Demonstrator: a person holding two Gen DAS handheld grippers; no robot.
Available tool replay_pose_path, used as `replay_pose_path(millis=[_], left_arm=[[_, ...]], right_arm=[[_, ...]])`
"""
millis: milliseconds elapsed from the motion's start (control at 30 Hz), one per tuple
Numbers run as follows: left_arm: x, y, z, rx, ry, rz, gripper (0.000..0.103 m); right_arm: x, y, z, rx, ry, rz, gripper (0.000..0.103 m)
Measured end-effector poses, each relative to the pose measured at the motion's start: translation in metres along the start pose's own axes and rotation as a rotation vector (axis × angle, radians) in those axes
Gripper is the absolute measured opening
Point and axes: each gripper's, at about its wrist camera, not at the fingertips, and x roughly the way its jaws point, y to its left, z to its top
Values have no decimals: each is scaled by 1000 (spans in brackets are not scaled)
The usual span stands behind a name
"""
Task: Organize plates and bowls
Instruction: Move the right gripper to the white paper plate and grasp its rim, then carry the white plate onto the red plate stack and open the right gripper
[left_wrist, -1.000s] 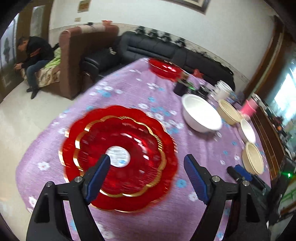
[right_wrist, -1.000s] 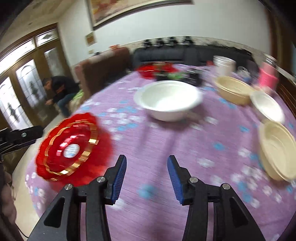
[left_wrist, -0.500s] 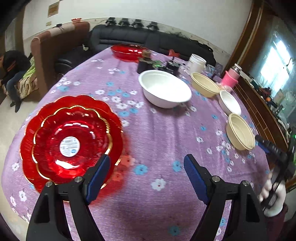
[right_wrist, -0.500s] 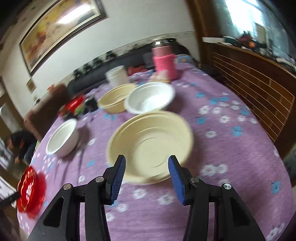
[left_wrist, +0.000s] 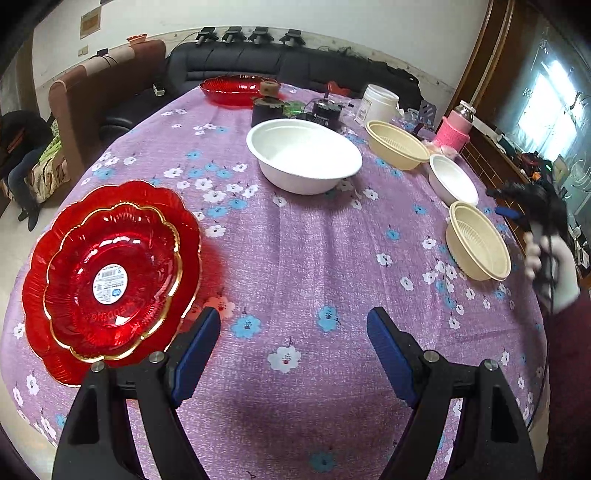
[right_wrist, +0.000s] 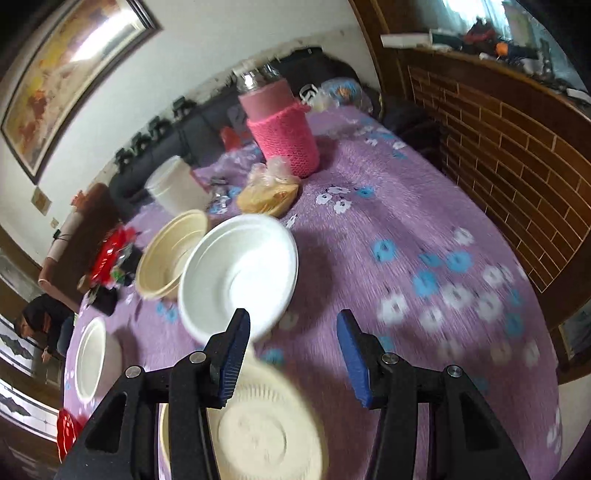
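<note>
Two stacked red plates (left_wrist: 110, 273) lie at the table's near left. My left gripper (left_wrist: 293, 350) is open and empty, to their right above the cloth. A large white bowl (left_wrist: 303, 158), a cream bowl (left_wrist: 397, 144), a small white bowl (left_wrist: 452, 179) and a second cream bowl (left_wrist: 478, 242) stand to the right. My right gripper (right_wrist: 293, 354) is open and empty, over the near cream bowl (right_wrist: 266, 435), whose rim lies under its left finger. The small white bowl (right_wrist: 240, 273) is just ahead, the other cream bowl (right_wrist: 171, 251) behind it.
A purple flowered cloth (left_wrist: 314, 266) covers the round table. A pink-sleeved bottle (right_wrist: 282, 136), a white tub (right_wrist: 173, 188), a plastic bag of food (right_wrist: 269, 192), a red dish (left_wrist: 236, 88) and dark items stand at the far side. A wooden rail (right_wrist: 517, 122) runs on the right.
My left gripper has pulled back a little from the red plates. My right gripper has moved forward over the near cream bowl, closer to the small white bowl. Both stay open.
</note>
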Motion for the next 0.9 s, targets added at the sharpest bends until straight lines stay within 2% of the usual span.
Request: replay_pose_path(millis=[133, 233, 333, 467, 533, 667, 767, 900], left_arm=[[1, -7, 7, 21, -5, 11, 81], [1, -18, 15, 60, -22, 27, 81], [11, -30, 24, 82, -2, 9, 81], [28, -49, 44, 87, 30, -44, 81], [38, -61, 63, 88, 35, -70, 81], [63, -87, 101, 103, 52, -90, 81], [83, -99, 118, 92, 78, -107, 81], [119, -113, 139, 45, 147, -166, 81]], right_arm=[[34, -5, 12, 43, 61, -3, 52], [50, -14, 13, 87, 86, 30, 52], [61, -22, 16, 107, 108, 90, 52], [70, -25, 20, 85, 138, 119, 34], [74, -25, 22, 81, 152, 148, 28], [75, -17, 24, 49, 174, 162, 10], [70, -15, 23, 46, 173, 202, 8], [61, -18, 26, 72, 161, 247, 7]])
